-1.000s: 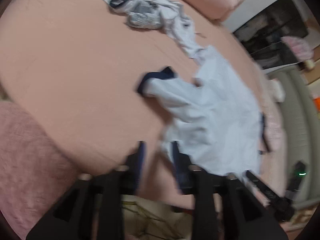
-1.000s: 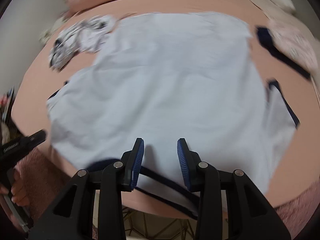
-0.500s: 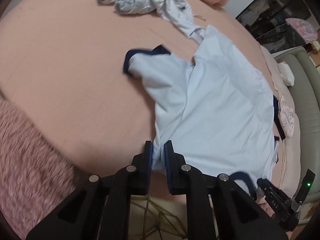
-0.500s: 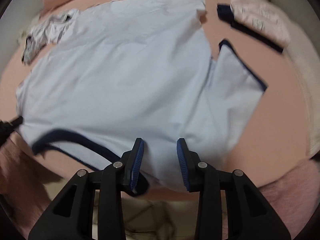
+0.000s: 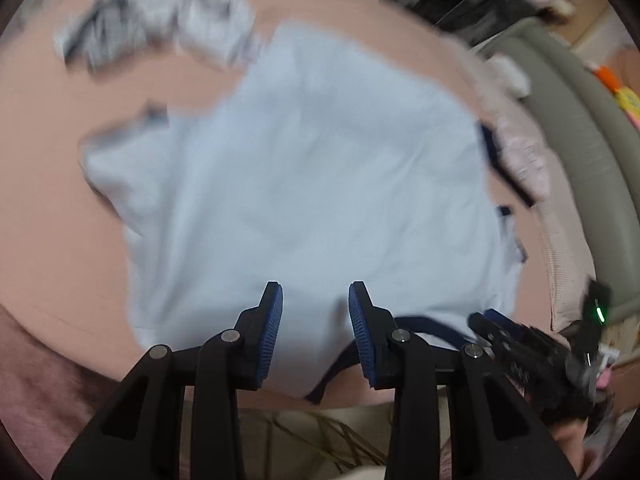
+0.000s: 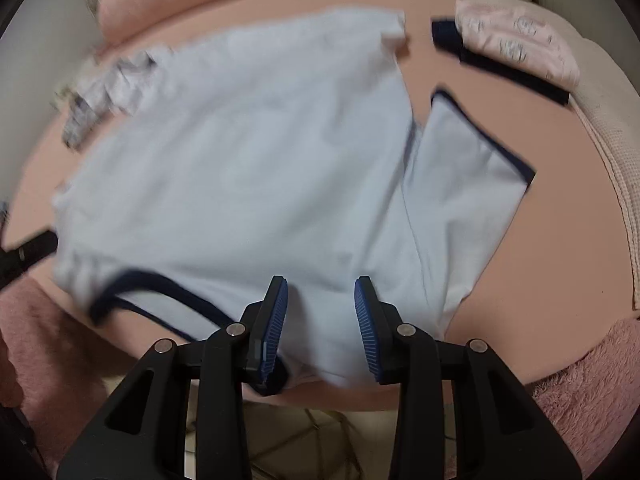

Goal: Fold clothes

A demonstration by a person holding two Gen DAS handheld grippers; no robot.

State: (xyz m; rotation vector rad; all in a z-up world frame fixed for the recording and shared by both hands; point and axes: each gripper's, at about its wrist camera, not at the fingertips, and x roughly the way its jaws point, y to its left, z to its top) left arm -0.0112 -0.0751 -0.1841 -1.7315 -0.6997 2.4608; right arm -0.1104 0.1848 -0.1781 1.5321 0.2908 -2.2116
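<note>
A pale blue shirt (image 6: 248, 168) with dark blue trim lies spread out flat on a pink bed (image 6: 560, 168). Its neck hole with the dark edge (image 6: 160, 292) is at the near side of the bed, close to both tools. One short sleeve (image 6: 468, 168) sticks out flat to the right.

The left gripper (image 5: 315, 320) is wide apart and holds nothing. It hangs over the near edge of the shirt (image 5: 304, 184), and cloth shows between its blue pads. The right gripper (image 6: 321, 316) is wide apart too and holds nothing. It sits over the shirt's near edge, just right of the neck hole.

A crumpled grey and white piece of clothing (image 6: 108, 92) lies at the far left of the bed, touching the shirt. A folded pink piece (image 6: 516, 44) with a dark band (image 6: 496, 66) rests at the far right, apart from the shirt. The left view is blurry.
</note>
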